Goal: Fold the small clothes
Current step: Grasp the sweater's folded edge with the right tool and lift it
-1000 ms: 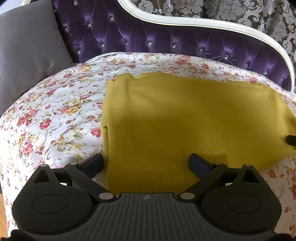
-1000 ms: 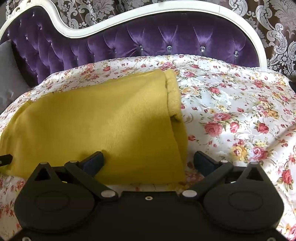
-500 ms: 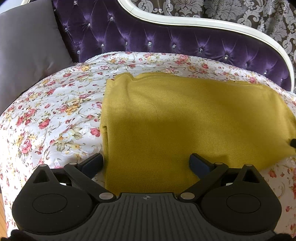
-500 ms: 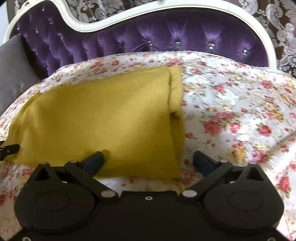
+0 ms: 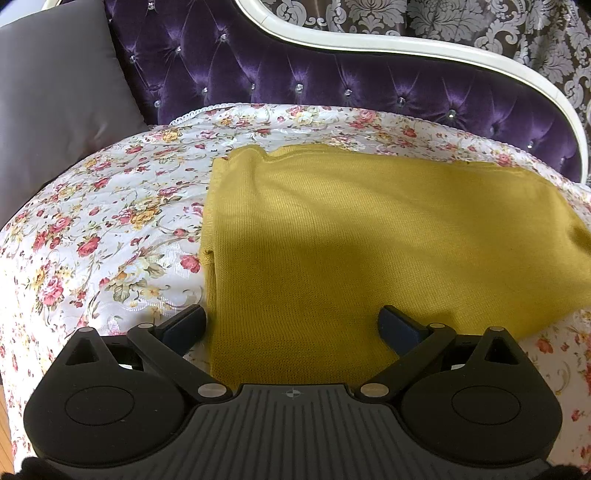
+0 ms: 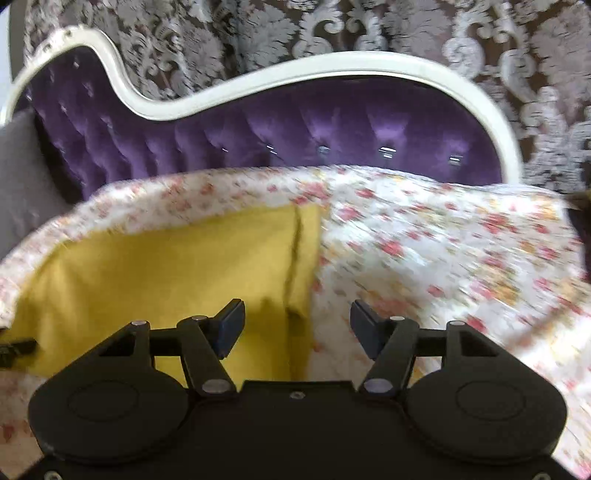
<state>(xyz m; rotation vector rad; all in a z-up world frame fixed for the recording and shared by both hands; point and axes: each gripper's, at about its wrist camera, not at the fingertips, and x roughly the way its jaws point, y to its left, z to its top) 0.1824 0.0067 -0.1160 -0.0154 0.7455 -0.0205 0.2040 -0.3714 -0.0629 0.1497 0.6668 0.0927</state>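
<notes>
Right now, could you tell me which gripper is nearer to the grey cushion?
Left. The left gripper hovers open over the yellow garment's end toward the grey cushion. The right gripper, jaws just narrowing on nothing, is over the garment's opposite end.

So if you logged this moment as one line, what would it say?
task: fold small clothes | yellow knit garment: folded, flat on floral bedspread | left gripper: open | right gripper: closing, holds nothing

No readable text, labels or numbers anywhere.

Floral bedspread, purple tufted headboard, grey cushion, damask wallpaper
</notes>
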